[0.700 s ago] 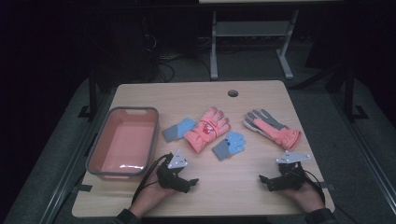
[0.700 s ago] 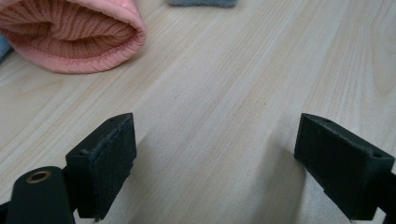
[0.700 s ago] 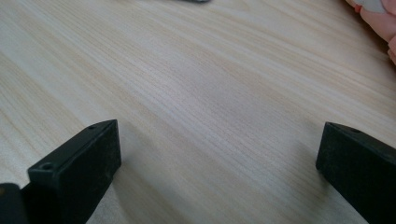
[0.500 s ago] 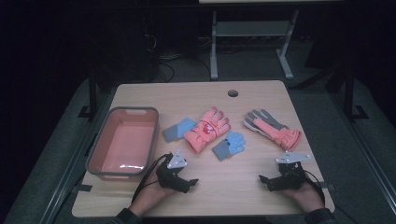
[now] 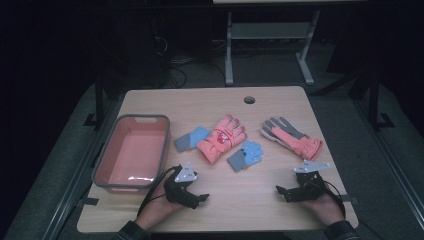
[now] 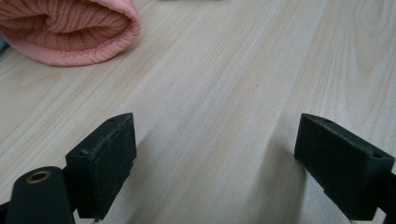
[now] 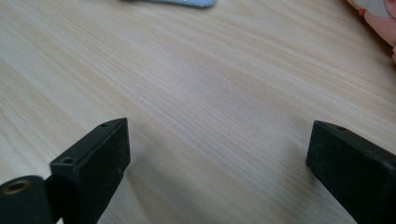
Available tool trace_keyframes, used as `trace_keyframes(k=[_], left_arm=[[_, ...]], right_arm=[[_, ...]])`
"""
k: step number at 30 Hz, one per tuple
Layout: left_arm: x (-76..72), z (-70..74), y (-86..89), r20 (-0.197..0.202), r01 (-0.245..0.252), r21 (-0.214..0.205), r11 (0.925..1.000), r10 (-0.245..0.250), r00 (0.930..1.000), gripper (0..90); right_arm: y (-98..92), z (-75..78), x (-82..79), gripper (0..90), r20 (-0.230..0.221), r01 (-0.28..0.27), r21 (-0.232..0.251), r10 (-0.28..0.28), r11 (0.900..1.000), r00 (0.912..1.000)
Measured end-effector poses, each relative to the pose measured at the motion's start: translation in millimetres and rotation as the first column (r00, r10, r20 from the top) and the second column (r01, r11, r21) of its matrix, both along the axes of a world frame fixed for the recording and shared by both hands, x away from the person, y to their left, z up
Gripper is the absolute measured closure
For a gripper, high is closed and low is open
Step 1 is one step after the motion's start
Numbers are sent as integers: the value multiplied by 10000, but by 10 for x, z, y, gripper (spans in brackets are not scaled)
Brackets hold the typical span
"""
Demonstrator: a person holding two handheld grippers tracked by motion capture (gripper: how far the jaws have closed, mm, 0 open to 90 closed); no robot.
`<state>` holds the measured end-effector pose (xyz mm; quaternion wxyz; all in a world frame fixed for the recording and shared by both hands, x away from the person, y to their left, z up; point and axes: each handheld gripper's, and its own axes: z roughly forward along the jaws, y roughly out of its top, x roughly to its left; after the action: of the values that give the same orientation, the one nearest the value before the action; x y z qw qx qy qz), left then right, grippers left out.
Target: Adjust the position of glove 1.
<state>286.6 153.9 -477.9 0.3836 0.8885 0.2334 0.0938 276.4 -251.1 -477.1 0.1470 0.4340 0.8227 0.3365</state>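
The pink glove (image 5: 222,139) lies flat near the middle of the table (image 5: 260,200), its cuff toward the person, with a blue glove (image 5: 191,139) touching its left side and another blue glove (image 5: 245,155) just beside its right. A grey and pink glove (image 5: 291,137) lies apart, closer to the right edge. A pink tub (image 5: 131,152) sits along the left edge.

The left gripper (image 5: 200,198) and the right gripper (image 5: 280,191) rest low near the front edge, well apart, with bare wood between them and the gloves. Both stand wide with nothing between their jaws.

The left gripper view brings the pink glove's ribbed cuff (image 6: 70,28) close, at its upper left; the right gripper view catches a blue glove's edge (image 7: 182,2) at the top.
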Motion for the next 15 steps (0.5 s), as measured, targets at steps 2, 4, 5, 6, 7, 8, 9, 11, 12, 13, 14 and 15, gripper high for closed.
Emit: trace_keyframes(k=[2, 4, 5, 6, 7, 8, 9, 11, 12, 13, 14, 15], left_arm=[[-1, 0, 0, -1, -7, 0, 10000, 7, 10000, 122], [0, 0, 0, 0, -1, 0, 10000, 1, 10000, 122], [0, 0, 0, 4, -4, 8, 10000, 4, 10000, 122], [0, 0, 0, 4, -4, 8, 10000, 4, 10000, 122], [0, 0, 0, 1, -1, 3, 10000, 1, 10000, 122], [0, 0, 0, 3, -1, 0, 10000, 1, 10000, 122], [0, 0, 0, 1, -1, 2, 10000, 1, 10000, 122], [1, 0, 1, 1, 2, 2, 10000, -2, 10000, 122], [1, 0, 1, 1, 2, 2, 10000, -2, 10000, 122], [1, 0, 0, 1, 1, 2, 10000, -1, 10000, 122], [1, 0, 0, 1, 1, 2, 10000, -1, 10000, 122], [0, 0, 0, 0, -5, -6, 10000, 5, 10000, 122]], right_arm=[[8, 19, 3, 94, 3, -50, 34, 50, 10000, 10000], [23, 49, -14, 135, 20, -80, 75, 80, 9999, 10000], [28, 60, -17, 141, 11, -77, 85, 77, 9999, 10000], [32, 66, -16, 151, 9, -85, 143, 85, 9999, 10000], [35, 72, -19, 181, 12, -72, 166, 72, 9998, 10000], [34, 81, -23, 216, 131, -72, 132, 70, 9999, 9999], [32, 90, -25, 244, 241, -108, 115, 106, 9999, 9997], [33, 123, -35, 342, 403, -96, 222, 87, 9997, 9991], [33, 123, -35, 342, 403, -96, 222, 87, 9997, 9991], [39, 156, -43, 426, 496, -154, 377, 136, 9992, 9987], [47, 163, -43, 466, 507, -221, 415, 200, 9989, 9985], [57, 171, -51, 505, 426, -218, 400, 201, 9990, 9989]])
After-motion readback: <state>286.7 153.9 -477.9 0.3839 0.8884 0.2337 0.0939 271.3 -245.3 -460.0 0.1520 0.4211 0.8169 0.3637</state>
